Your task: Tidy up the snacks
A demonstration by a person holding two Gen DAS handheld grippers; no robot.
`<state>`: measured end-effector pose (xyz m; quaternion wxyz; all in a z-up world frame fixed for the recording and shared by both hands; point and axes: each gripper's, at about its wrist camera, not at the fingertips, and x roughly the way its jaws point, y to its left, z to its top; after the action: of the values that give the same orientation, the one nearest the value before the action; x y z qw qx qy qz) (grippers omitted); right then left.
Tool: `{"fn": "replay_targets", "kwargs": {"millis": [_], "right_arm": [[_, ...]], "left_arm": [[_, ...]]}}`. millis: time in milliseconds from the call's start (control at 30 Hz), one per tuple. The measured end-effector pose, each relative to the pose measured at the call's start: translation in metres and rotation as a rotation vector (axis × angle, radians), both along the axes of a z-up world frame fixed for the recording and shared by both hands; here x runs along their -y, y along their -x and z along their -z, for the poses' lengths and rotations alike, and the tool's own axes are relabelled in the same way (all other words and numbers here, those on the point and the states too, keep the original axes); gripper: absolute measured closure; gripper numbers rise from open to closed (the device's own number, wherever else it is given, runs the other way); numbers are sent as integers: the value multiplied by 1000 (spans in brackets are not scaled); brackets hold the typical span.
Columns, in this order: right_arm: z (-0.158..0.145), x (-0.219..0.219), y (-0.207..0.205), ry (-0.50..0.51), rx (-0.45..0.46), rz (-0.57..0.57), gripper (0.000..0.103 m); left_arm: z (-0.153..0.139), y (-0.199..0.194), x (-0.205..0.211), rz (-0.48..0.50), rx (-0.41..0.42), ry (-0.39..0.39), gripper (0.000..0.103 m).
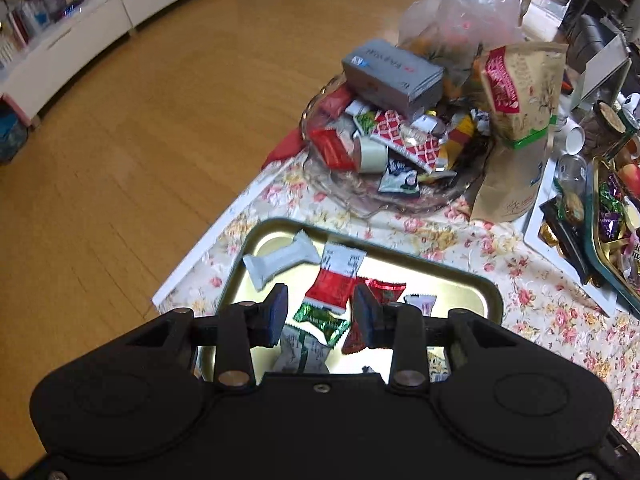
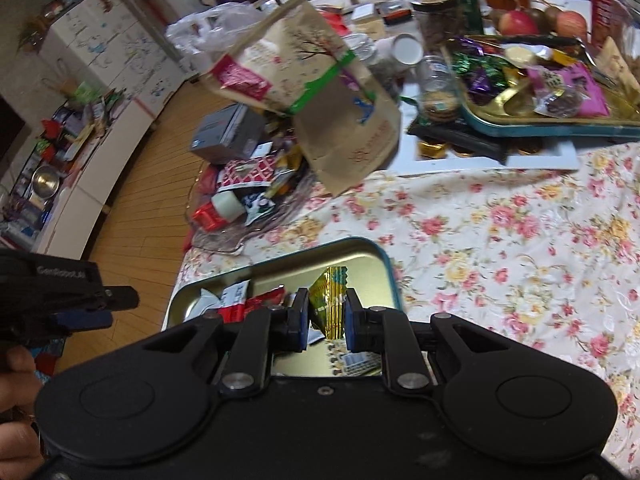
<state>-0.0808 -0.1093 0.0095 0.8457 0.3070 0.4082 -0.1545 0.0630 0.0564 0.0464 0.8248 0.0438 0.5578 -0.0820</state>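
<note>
A wooden floor (image 1: 120,128) runs along the left, lined by low white cabinets (image 1: 68,48) crowded with household things. To its right stands a table under a floral cloth (image 2: 500,240).

On the cloth nearest the cameras lies one gold tray (image 1: 476,280) with a dark rim. In the left wrist view it holds, left to right, one white packet (image 1: 280,260), one red-and-white packet (image 1: 334,280), one green packet (image 1: 320,320) and one dark red packet (image 1: 380,288); others are hidden by the tool.

The left gripper (image 1: 320,314) hangs over the tray with its jaws well apart and nothing held between them.

Beyond sits one glass dish (image 1: 360,200) heaped with mixed snacks, one grey box (image 1: 392,72) on top, and one brown paper bag (image 1: 516,132) just beside it. At far right is a second, teal-rimmed tray (image 2: 540,128) of sweets, with two apples (image 2: 520,22) behind it.

The right gripper (image 2: 326,316) is closed on one yellow-and-green packet (image 2: 330,300) above the gold tray.
</note>
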Motion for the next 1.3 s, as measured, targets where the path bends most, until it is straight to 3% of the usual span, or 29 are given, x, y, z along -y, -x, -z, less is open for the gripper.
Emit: {"fn": "replay_targets", "kwargs": {"millis": [233,267,300,367,467,1000,1300], "right_arm": [[-4,-19,-14,60,38,-61,81],[-5,-21,-15,63,49,-63,78],[-6,-23,-15,67,64,-62,66],[-8,-24,-15,66,91,-57,54],[-11,-25,-14,58,115,-56,48],[14,-15,-16,61,-88,-54,46],[27,-6,-8,35,-181,-39,46]], "left_arm": [[5,4,4,13,-29,5,58],[5,4,5,18,-28,4,58],[6,5,5,22,-28,2,58],[6,5,6,25,-28,1,58],[6,5,7,28,-30,1,58],[21,13,16,73,-48,-80,58],[39,21,23,127,-111,-114,58]]}}
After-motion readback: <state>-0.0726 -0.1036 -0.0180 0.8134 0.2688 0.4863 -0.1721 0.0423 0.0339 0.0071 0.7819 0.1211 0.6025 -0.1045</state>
